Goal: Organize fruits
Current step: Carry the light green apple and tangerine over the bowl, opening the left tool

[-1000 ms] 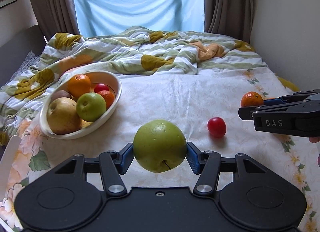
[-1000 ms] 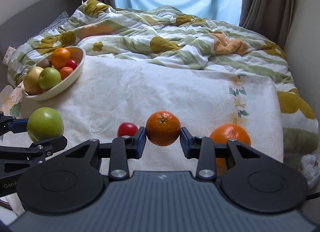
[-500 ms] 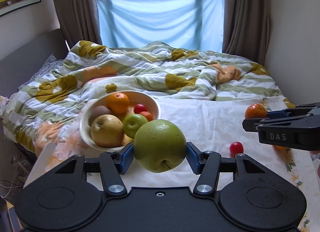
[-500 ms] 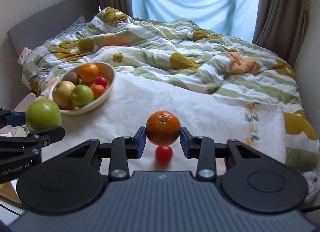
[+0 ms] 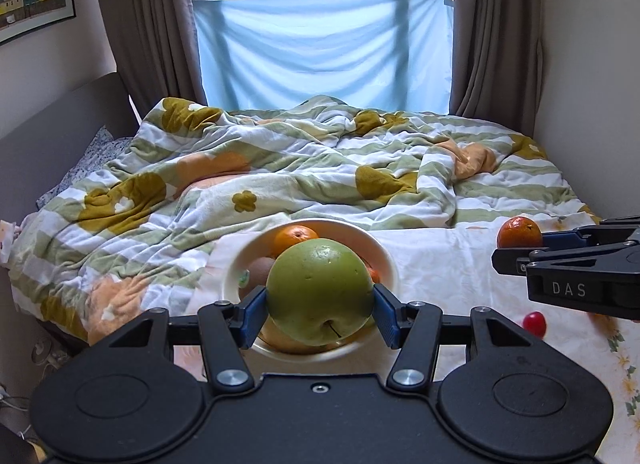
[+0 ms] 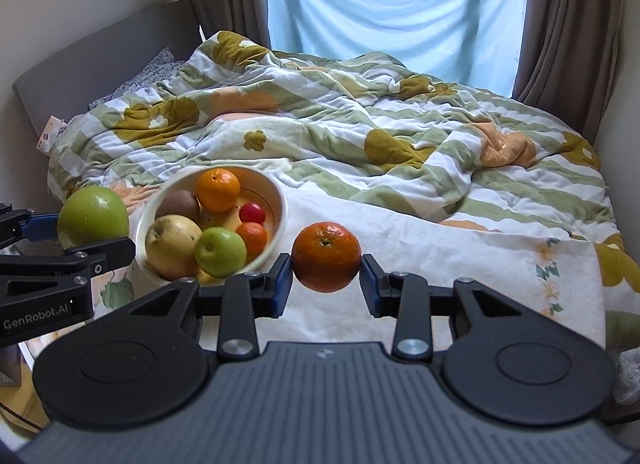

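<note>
My left gripper (image 5: 320,306) is shut on a large green apple (image 5: 319,291), held in the air just in front of the white fruit bowl (image 5: 382,252). My right gripper (image 6: 325,284) is shut on an orange (image 6: 326,256), held above the bed sheet to the right of the bowl (image 6: 280,200). The bowl holds an orange (image 6: 218,189), a kiwi (image 6: 182,205), a yellow pear (image 6: 172,242), a small green apple (image 6: 220,251), a small red fruit (image 6: 253,212) and a small orange fruit (image 6: 253,237). A small red fruit (image 5: 535,322) lies on the sheet under the right gripper.
A crumpled green, white and yellow quilt (image 6: 360,136) covers the far half of the bed. The grey headboard (image 6: 100,56) stands at the left, curtains (image 5: 496,32) and a window behind. A wall is close on the right.
Both grippers rose and swung left with their fruit. The bowl now sits directly behind the green apple in the left view and closer to the orange in the right view.
</note>
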